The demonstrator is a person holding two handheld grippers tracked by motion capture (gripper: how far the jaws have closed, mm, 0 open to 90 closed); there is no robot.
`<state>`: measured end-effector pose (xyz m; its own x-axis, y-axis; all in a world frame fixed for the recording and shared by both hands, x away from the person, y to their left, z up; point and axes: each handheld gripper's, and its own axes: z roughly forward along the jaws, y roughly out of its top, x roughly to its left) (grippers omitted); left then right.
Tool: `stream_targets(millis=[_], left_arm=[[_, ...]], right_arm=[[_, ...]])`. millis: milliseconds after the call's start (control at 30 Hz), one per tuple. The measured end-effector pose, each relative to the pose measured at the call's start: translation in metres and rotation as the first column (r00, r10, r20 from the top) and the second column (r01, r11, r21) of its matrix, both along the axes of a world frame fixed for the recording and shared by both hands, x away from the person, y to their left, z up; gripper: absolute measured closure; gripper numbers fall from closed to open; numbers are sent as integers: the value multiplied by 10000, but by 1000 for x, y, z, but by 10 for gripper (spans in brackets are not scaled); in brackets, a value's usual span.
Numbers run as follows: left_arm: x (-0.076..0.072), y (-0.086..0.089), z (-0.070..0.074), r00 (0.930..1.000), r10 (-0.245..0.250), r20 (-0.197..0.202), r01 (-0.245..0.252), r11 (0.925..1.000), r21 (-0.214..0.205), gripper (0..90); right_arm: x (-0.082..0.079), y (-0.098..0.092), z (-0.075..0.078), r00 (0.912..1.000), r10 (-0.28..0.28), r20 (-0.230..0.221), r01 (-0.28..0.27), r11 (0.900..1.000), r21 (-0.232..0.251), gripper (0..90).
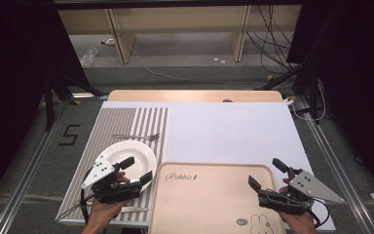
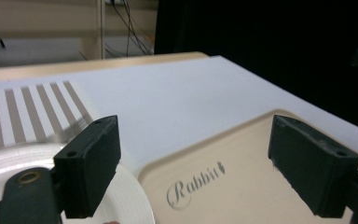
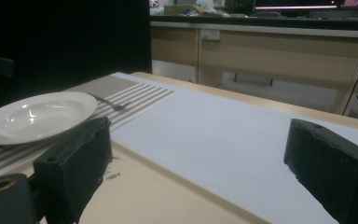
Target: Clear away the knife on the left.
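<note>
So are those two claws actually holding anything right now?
No. The left claw is open above the white plate; the right claw is open over the beige tray.

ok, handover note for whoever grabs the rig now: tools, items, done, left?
Left tool: open, holding nothing, hovering over the near edge of the white plate.
Right tool: open, holding nothing, over the right end of the beige tray.
The plate sits on the striped placemat, left of the tray and outside it; the fork lies on the mat just beyond the plate. A thin metal utensil lies at the mat's near edge.
Done: nothing on the tray yet.
Left: likely grip the plate and move it, then the cutlery.
</note>
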<state>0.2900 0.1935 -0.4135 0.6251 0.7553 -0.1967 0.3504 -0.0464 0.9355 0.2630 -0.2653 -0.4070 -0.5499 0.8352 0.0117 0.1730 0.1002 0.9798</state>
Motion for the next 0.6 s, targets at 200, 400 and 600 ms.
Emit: stream_targets(millis=[200, 400, 600], left_arm=[[-3, 6, 5, 9995, -299, -123, 305, 9983, 506, 165], [-3, 13, 8, 9966, -668, -479, 718, 9912, 1115, 167], [-5, 22, 10, 9962, -568, -663, 668, 9848, 1603, 165]], right_arm=[[0, 0, 0, 10000, 4, 4, -4, 10000, 15, 85], [-1, 1, 0, 9999, 137, -6, -137, 9999, -93, 85], [-1, 1, 0, 9998, 192, -7, -192, 9998, -63, 88]])
